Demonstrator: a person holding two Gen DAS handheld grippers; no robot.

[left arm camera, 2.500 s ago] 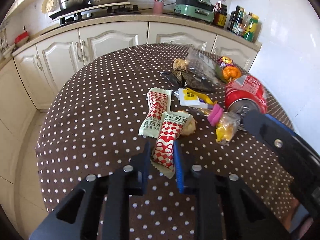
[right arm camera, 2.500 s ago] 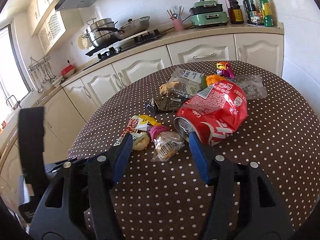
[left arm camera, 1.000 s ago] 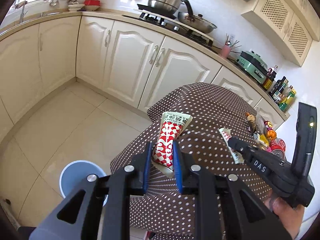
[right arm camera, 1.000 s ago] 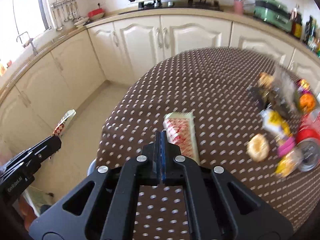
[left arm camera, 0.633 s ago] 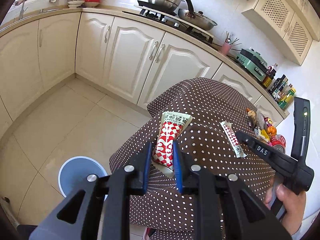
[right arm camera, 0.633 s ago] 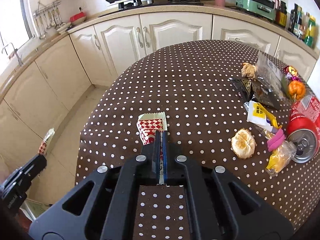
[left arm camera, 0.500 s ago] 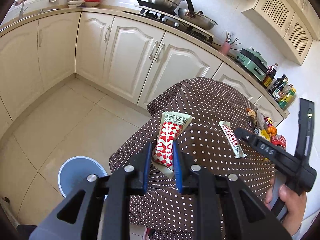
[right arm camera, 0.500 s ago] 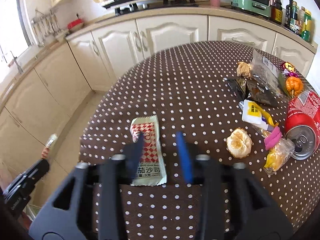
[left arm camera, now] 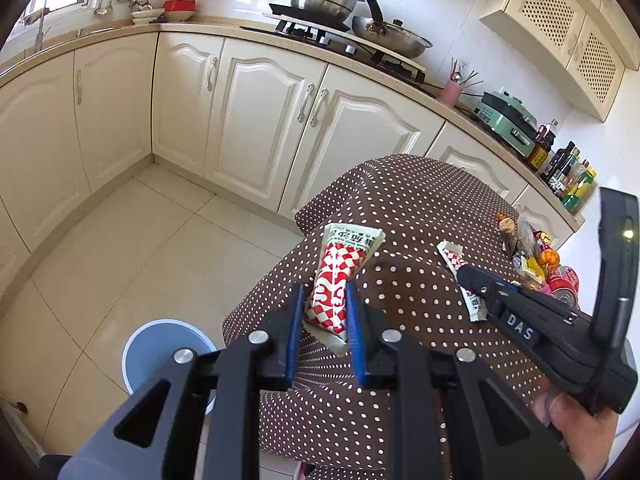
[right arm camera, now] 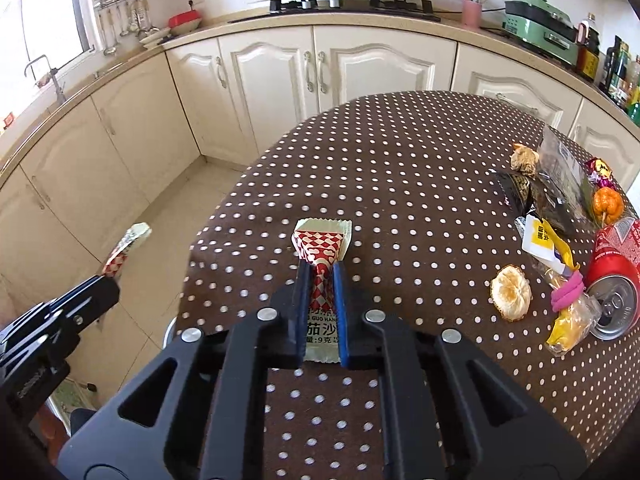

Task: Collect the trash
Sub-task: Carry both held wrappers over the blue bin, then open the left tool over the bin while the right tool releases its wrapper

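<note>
My left gripper (left arm camera: 323,296) is shut on a red-and-white checked snack wrapper (left arm camera: 340,264), held in the air beside the table's edge. Below and to its left, a round blue bin (left arm camera: 160,344) stands on the floor. A second checked wrapper (right arm camera: 320,240) lies near the edge of the brown dotted table (right arm camera: 400,160). My right gripper (right arm camera: 321,276) has its jaws closing on this wrapper, and the pads squeeze its middle into a narrow pinch. In the right wrist view the left gripper (right arm camera: 100,284) and its wrapper (right arm camera: 128,246) show at the far left.
More trash lies at the table's right side: a crushed red can (right arm camera: 612,280), an orange peel (right arm camera: 510,292), a yellow snack bag (right arm camera: 568,320) and dark wrappers (right arm camera: 552,196). Cream cabinets (left arm camera: 248,120) run along the far walls, with tiled floor (left arm camera: 140,248) between.
My left gripper carried its wrapper off the table and now holds still beside the edge. My right gripper left the can, opened over the second wrapper and closed on it.
</note>
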